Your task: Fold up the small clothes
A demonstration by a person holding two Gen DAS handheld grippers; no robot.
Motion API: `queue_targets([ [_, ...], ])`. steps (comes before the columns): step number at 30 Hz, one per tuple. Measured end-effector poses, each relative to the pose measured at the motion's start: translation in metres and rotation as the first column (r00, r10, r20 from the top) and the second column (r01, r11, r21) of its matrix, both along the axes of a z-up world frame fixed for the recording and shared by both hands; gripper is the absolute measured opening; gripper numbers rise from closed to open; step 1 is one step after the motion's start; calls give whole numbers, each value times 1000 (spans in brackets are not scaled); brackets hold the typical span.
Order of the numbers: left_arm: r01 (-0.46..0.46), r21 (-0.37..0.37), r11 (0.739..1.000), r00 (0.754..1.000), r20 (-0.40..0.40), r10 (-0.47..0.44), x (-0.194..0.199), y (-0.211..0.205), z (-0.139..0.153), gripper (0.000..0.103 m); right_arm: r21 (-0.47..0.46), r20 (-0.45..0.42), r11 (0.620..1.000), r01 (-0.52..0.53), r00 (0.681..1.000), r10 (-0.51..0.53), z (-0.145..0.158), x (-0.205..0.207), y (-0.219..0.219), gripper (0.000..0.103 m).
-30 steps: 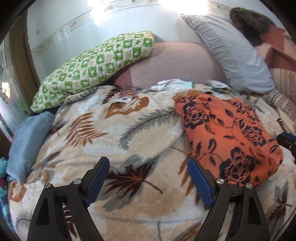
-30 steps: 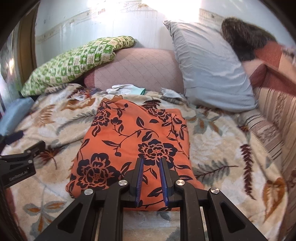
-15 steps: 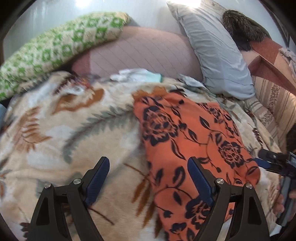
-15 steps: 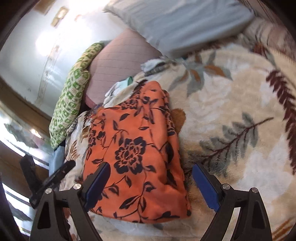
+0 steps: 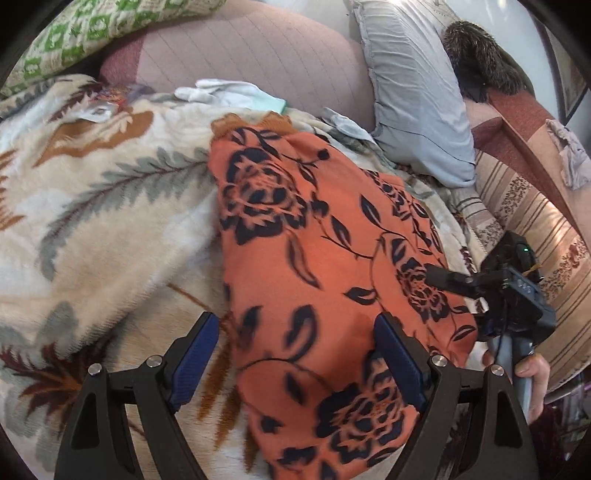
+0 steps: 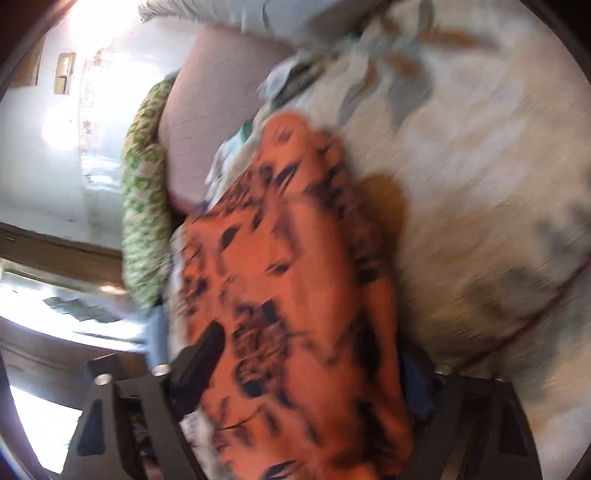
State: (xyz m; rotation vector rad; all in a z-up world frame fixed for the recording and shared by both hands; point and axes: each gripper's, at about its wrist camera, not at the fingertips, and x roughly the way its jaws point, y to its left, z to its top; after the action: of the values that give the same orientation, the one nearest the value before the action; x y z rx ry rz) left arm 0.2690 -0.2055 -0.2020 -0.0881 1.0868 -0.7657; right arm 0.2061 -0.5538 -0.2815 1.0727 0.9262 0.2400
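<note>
Orange floral garment [image 5: 314, 266] lies spread on the leaf-print blanket [image 5: 103, 229], running from the pillows toward me, its long shape already narrowed as if folded once lengthwise; that is my reading, not something I can prove. What looks left is to bring one end over the other and square it off.

Going from the left: my left gripper [image 5: 295, 354] is spread wide, jaws apart, holding nothing. Its left pad sits over bare blanket just beside the garment's edge, and its right pad is over the near part of the cloth, so the fabric's left border lies between my fingers. Whether the pads touch the cloth I cannot say.

Further right, my right gripper [image 5: 443, 278] reaches in at the garment's right edge, with my hand [image 5: 532, 373] on its handle. Its own view is heavily blurred; there the garment [image 6: 295, 295] fills the middle and runs down between the two fingers, which stand apart. I cannot tell whether that right gripper [image 6: 306, 369] is clamping the fabric or just straddling it.

The surface is a soft, plush bed, so edges will sink and drag. Behind it sit a green patterned pillow [image 5: 92, 33], a pink quilted cushion [image 5: 258, 59], a pale grey pillow [image 5: 413, 103], and small white cloths [image 5: 229, 92] near the garment's far end.
</note>
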Motion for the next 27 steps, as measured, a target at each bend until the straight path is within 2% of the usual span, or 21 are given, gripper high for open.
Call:
queue_targets([
  [2,11,20,1000,1000,21,-12,-5,-5,0,79,-84,5,996,-14,1000,14,6,0,12,79],
  [3,15,26,1000,999,32,-16,-6,-6,0,78,-84,1,996,-8,1000,8,7,0,12,78],
  [5,16,25,1000,999,44,-17,-7,-5,1,66,-60,-12,998,16,1000,-17,5,-3,10,68],
  [7,7,10,1000,999,41,-7,-5,-2,3,58,-60,-21,997,41,999,-43,5,-6,8,56],
  [10,-8,-1,1000,999,49,8,-5,2,6,47,-120,-17,991,55,998,-57,15,-7,15,53],
  [11,-10,0,1000,998,57,10,-5,4,7,44,-168,-9,984,51,999,-54,23,-7,22,52],
  [15,-26,1,1000,996,90,26,-6,10,17,37,-214,55,976,47,998,-36,54,-11,39,51],
  [21,-98,-55,994,979,176,106,-5,47,59,34,-280,137,960,1,990,39,93,-12,85,47],
  [27,-146,-68,987,961,228,158,-16,96,88,27,-307,192,950,-53,974,116,105,-19,130,46],
])
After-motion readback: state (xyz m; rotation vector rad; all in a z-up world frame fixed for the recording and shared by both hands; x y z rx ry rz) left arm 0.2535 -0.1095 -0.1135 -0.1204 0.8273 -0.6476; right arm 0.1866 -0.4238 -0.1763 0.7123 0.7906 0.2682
